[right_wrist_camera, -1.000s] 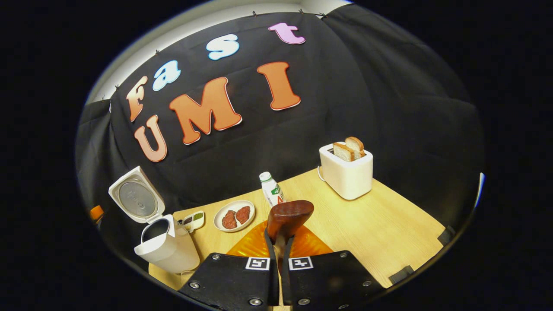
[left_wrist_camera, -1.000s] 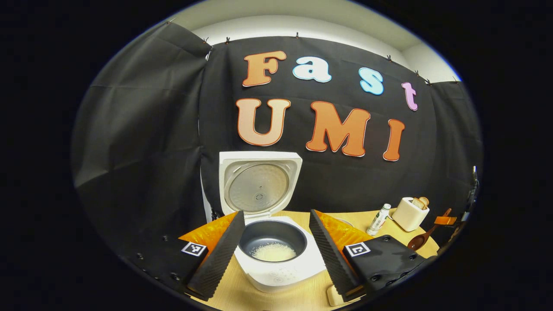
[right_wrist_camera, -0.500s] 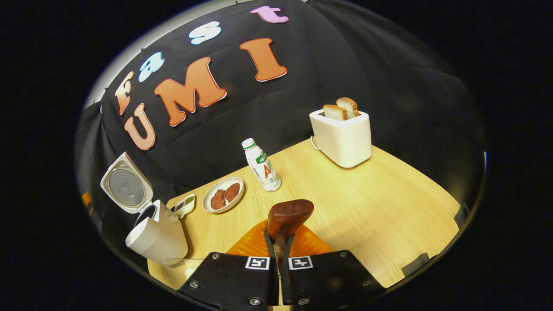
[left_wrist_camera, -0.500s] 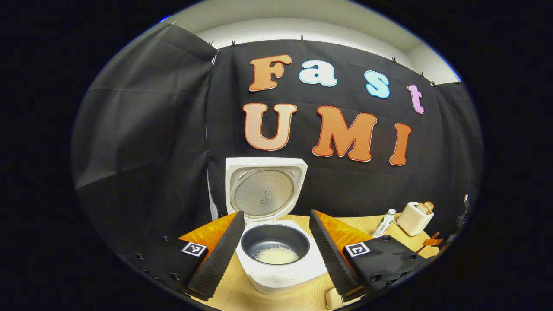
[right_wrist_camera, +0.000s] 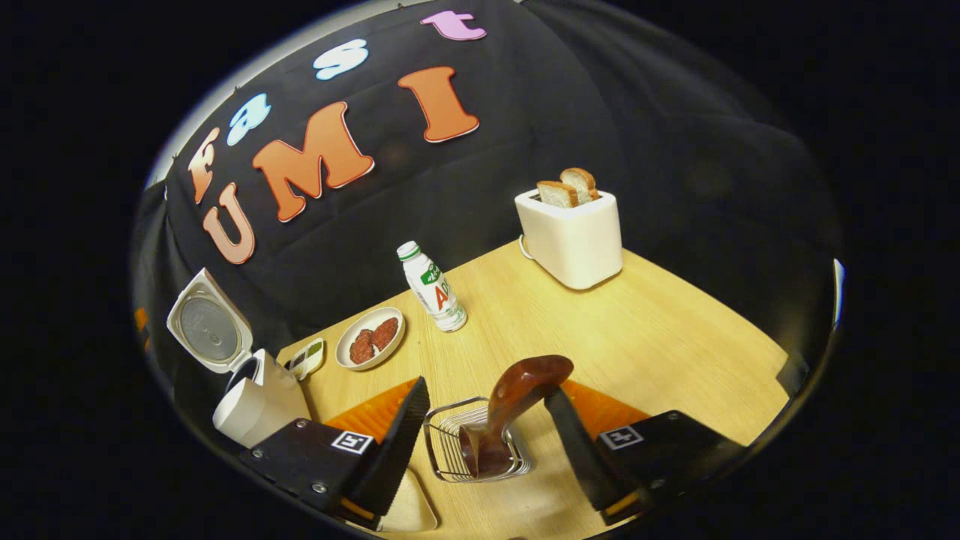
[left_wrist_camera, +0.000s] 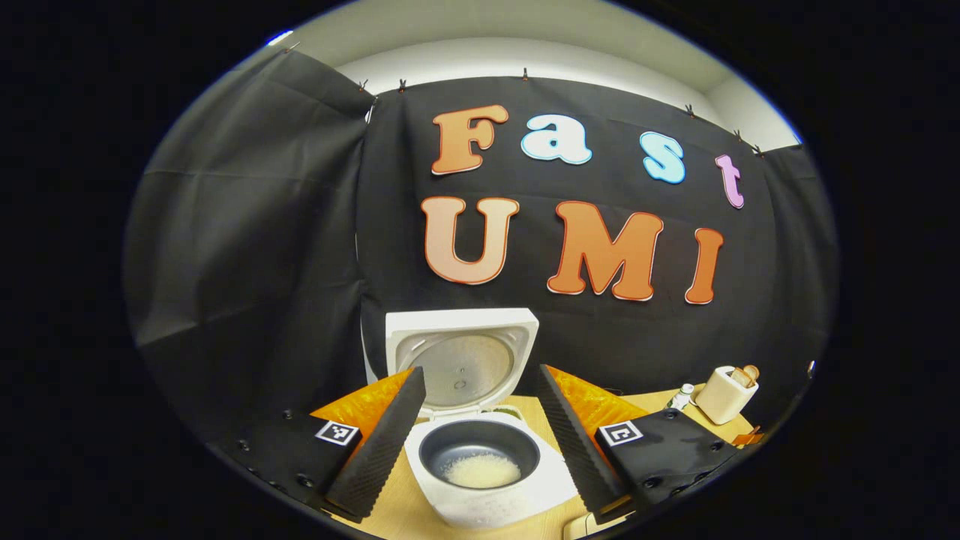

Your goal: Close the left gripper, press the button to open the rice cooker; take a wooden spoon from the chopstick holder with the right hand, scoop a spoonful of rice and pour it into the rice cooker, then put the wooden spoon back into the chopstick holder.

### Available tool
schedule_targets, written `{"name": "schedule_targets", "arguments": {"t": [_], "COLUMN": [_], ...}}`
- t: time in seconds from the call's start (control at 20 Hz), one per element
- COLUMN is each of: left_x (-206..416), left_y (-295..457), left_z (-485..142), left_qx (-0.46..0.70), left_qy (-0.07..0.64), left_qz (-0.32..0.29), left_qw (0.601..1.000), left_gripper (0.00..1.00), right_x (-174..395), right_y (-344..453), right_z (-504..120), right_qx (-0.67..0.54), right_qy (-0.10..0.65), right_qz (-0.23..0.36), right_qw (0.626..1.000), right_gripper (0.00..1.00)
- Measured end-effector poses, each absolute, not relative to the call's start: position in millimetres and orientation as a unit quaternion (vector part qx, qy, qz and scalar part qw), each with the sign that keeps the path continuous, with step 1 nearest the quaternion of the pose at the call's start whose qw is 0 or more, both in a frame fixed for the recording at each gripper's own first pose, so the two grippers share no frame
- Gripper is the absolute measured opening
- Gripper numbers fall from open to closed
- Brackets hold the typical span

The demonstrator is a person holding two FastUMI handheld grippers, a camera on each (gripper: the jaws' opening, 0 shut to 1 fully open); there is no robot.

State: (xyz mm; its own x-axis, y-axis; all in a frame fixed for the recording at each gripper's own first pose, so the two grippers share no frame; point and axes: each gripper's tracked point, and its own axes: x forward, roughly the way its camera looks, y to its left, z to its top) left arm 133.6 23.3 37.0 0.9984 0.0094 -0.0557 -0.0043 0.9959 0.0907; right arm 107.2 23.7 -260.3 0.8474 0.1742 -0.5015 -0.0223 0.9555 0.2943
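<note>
The white rice cooker (left_wrist_camera: 480,510) stands open, its lid (left_wrist_camera: 461,356) upright and white rice (left_wrist_camera: 480,471) in the dark pot. My left gripper (left_wrist_camera: 480,371) is open, its fingers either side of the cooker and a little short of it. In the right gripper view the brown wooden spoon (right_wrist_camera: 517,386) leans in the wire chopstick holder (right_wrist_camera: 450,450). My right gripper (right_wrist_camera: 487,390) is open around them, and neither finger touches the spoon. The cooker (right_wrist_camera: 251,401) also shows at the far left of that view.
On the wooden table (right_wrist_camera: 660,352) are a white toaster (right_wrist_camera: 570,236) with two bread slices, a small bottle (right_wrist_camera: 431,289), a plate of meat (right_wrist_camera: 369,347) and a small sauce dish (right_wrist_camera: 307,356). A pale object (right_wrist_camera: 409,510) lies under my right gripper's left finger.
My right gripper has opened and let go of the spoon, which now stands in the wire holder. The left gripper view has tilted up, so the cooker sits lower in it.
</note>
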Motion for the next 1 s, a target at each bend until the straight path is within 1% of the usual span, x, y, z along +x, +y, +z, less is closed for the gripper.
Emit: {"name": "schedule_targets", "arguments": {"t": [0.05,0.25,0.35,0.4,0.55,0.75,0.9,1.0], "left_x": [141.3,176.0,201.8,214.3,255.2,309.0,340.4,355.7], "left_y": [20.2,6.8,4.3,3.8,8.1,21.0,36.0,38.2], "left_z": [47.3,90.4,102.3,102.6,102.0,95.3,92.5,77.4], "left_qx": [0.057,0.067,0.065,0.068,0.071,0.035,0.057,0.058], "left_qy": [0.02,-0.016,-0.017,-0.015,0.008,0.04,0.053,0.077], "left_qz": [0.005,0.001,0.002,0.001,0.003,0.007,0.026,0.026], "left_qw": [0.998,0.998,0.998,0.998,0.997,0.999,0.997,0.995], "left_gripper": [1.0,1.0,1.0,0.99,1.0,1.0,1.0,1.0], "right_x": [103.0,91.1,83.5,81.0,71.9,63.7,60.2,57.6], "right_y": [21.1,4.8,-7.8,-13.6,-29.5,-46.2,-57.1,-59.1], "right_z": [-256.7,-233.1,-218.8,-210.8,-188.2,-166.6,-156.3,-150.5], "right_qx": [0.132,0.104,0.1,0.102,0.115,0.124,0.107,0.104], "right_qy": [0.27,0.252,0.24,0.234,0.213,0.191,0.181,0.177], "right_qz": [0.046,0.024,0.01,0.003,-0.021,-0.051,-0.071,-0.078], "right_qw": [0.953,0.962,0.965,0.967,0.97,0.972,0.975,0.976], "right_gripper": [0.95,0.95,0.95,0.95,0.95,0.95,0.95,0.95]}}
